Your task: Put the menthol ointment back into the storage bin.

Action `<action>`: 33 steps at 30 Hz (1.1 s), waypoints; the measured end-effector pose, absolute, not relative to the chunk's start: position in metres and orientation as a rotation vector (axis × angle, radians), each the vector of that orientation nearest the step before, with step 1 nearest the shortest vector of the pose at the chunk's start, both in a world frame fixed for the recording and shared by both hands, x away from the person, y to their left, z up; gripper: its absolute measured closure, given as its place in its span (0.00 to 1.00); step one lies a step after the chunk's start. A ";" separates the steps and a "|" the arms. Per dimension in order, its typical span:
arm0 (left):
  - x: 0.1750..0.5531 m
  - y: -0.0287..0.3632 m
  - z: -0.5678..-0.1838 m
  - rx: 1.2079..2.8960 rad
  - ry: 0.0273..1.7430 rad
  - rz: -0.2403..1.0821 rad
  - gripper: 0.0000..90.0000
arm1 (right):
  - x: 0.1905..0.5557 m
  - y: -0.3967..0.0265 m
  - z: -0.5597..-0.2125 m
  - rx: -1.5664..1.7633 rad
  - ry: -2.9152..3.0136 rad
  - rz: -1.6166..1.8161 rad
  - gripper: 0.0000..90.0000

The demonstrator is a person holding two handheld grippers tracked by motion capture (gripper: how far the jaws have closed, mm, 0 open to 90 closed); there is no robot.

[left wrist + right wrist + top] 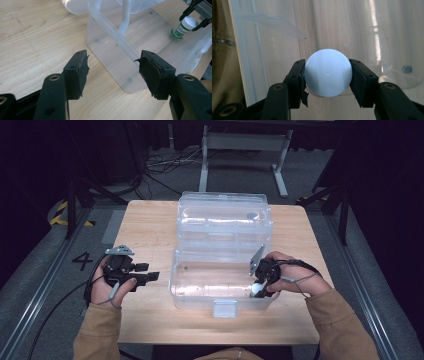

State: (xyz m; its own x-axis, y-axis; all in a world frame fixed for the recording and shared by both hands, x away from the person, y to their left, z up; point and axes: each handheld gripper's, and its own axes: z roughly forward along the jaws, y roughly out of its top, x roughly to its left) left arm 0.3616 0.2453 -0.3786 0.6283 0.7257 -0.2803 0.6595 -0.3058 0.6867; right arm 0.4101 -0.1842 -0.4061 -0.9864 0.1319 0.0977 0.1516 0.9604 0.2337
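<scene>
A small white-capped bottle (328,72) is clamped in the right hand-held gripper (327,75) inside the clear plastic box (200,292). The left hand-held gripper (113,72) is held apart over the light wooden table (145,227). Grey floor (45,255) and cables (160,167) are seen around.

The bottle (328,72) shows just its white cap between the right gripper (327,80), its label too small in the left gripper view.

Light wooden table (150,227), square top, grain running across. Grey carpeted floor (40,265) around it, marked with a black numeral 4 (82,260) at the left. Yellow-and-black hazard tape (60,215) farther back on the left. Tangle of black cables (165,165) behind the table. White metal stand (245,150) with 2 legs beyond.
</scene>
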 end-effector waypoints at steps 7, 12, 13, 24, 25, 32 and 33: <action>0.362 0.245 -0.379 2.039 1.085 0.104 0.45 | 0.408 -0.182 -0.406 -0.210 -3.028 -0.359 0.56; 0.362 0.246 -0.379 2.038 1.083 0.102 0.45 | 0.408 -0.180 -0.407 -0.195 -3.033 -0.325 0.56; 0.362 0.246 -0.379 2.038 1.083 0.102 0.45 | 0.408 -0.179 -0.407 -0.189 -3.034 -0.317 0.56; 0.362 0.246 -0.379 2.039 1.086 0.102 0.45 | 0.407 -0.177 -0.408 -0.164 -3.022 -0.300 0.56; 0.362 0.246 -0.379 2.039 1.086 0.102 0.45 | 0.407 -0.177 -0.408 -0.164 -3.022 -0.300 0.56; 0.362 0.246 -0.379 2.037 1.084 0.100 0.45 | 0.409 -0.177 -0.408 -0.184 -3.010 -0.317 0.53; 0.362 0.246 -0.379 2.037 1.086 0.100 0.45 | 0.409 -0.177 -0.408 -0.186 -3.008 -0.319 0.53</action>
State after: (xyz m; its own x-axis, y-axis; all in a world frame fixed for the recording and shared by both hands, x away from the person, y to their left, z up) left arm 0.3618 0.2462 -0.3793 0.6272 0.7256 -0.2831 0.6613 -0.3043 0.6856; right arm 0.4085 -0.1771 -0.4083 -0.9863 0.1097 0.1228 0.1330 0.9705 0.2013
